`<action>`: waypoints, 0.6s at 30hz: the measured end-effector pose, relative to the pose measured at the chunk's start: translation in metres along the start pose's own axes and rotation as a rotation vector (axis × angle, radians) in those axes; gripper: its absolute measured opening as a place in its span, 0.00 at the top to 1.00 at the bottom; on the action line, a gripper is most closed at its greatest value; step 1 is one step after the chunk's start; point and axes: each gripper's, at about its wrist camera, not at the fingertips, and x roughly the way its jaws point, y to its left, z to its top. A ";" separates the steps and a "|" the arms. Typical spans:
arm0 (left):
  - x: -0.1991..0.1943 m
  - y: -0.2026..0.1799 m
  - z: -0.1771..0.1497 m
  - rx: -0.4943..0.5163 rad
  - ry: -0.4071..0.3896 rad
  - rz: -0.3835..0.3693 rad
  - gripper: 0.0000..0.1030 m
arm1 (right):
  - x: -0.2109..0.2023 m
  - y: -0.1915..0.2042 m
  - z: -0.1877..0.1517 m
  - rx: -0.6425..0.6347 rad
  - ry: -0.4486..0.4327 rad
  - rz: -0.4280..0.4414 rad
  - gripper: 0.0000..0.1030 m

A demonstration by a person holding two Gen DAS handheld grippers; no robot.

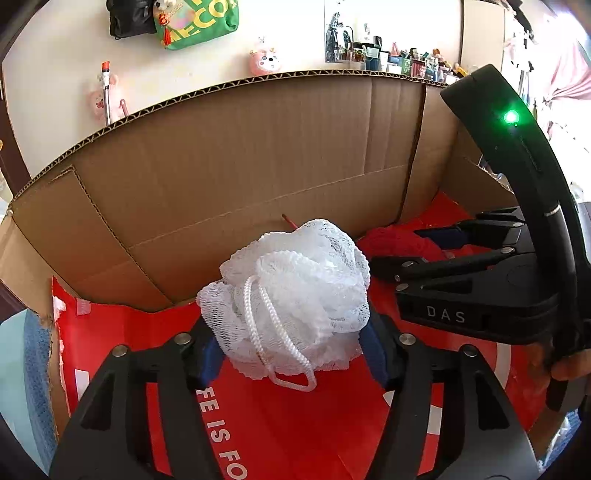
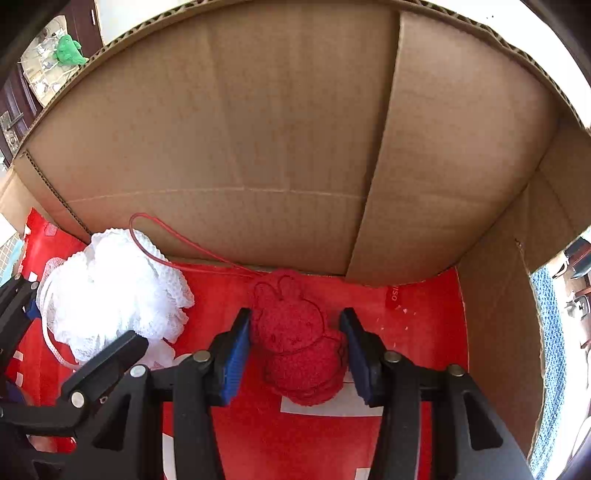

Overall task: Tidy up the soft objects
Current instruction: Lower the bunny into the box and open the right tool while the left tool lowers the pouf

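Note:
Both grippers are inside a cardboard box point(image 1: 229, 155) with a red printed floor point(image 2: 417, 325). My left gripper point(image 1: 293, 354) is shut on a white mesh bath pouf point(image 1: 295, 295) with a white cord loop, holding it just above the floor. The pouf also shows in the right wrist view point(image 2: 110, 291). A red crocheted rabbit point(image 2: 299, 339) with a thin red loop lies on the floor against the back wall. My right gripper point(image 2: 297, 354) is open, its blue pads point(image 2: 234, 354) on either side of the rabbit, the right one apart from it. The right gripper shows in the left wrist view point(image 1: 436, 247).
The box walls point(image 2: 280, 122) rise close on the far and right sides. A blue knitted cloth point(image 2: 552, 354) lies outside the box at right. A wall with hanging bags point(image 1: 195, 22) and a cluttered shelf point(image 1: 406, 59) stands beyond the box.

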 end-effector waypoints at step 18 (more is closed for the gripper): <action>-0.010 0.006 0.001 -0.045 -0.016 0.031 0.27 | -0.008 -0.018 0.003 0.002 -0.005 0.014 0.35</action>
